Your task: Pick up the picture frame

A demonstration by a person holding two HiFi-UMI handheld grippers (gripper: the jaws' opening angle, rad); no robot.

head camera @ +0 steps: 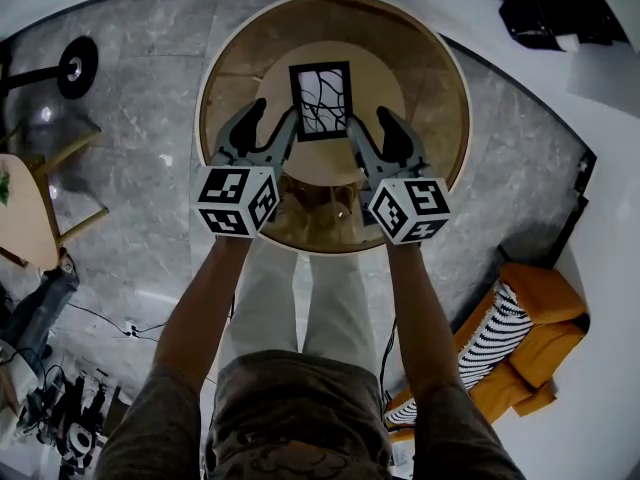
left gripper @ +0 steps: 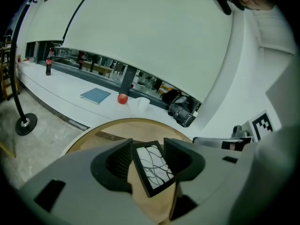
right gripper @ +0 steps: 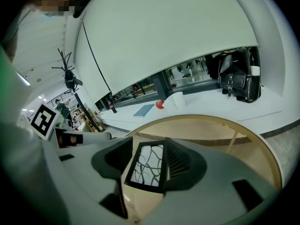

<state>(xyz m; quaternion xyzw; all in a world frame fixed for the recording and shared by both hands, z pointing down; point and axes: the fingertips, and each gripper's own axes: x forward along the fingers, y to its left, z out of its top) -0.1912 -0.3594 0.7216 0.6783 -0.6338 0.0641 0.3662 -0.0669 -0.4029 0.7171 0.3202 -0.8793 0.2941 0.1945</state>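
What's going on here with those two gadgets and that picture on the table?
A person holds a claw tool in each hand over a round wooden table. A black-framed picture with a branching line pattern sits on it. The left claw and the right claw are both open, one at each lower corner of the frame. Each claw's own view shows the frame between its jaws, but neither grips it yet.
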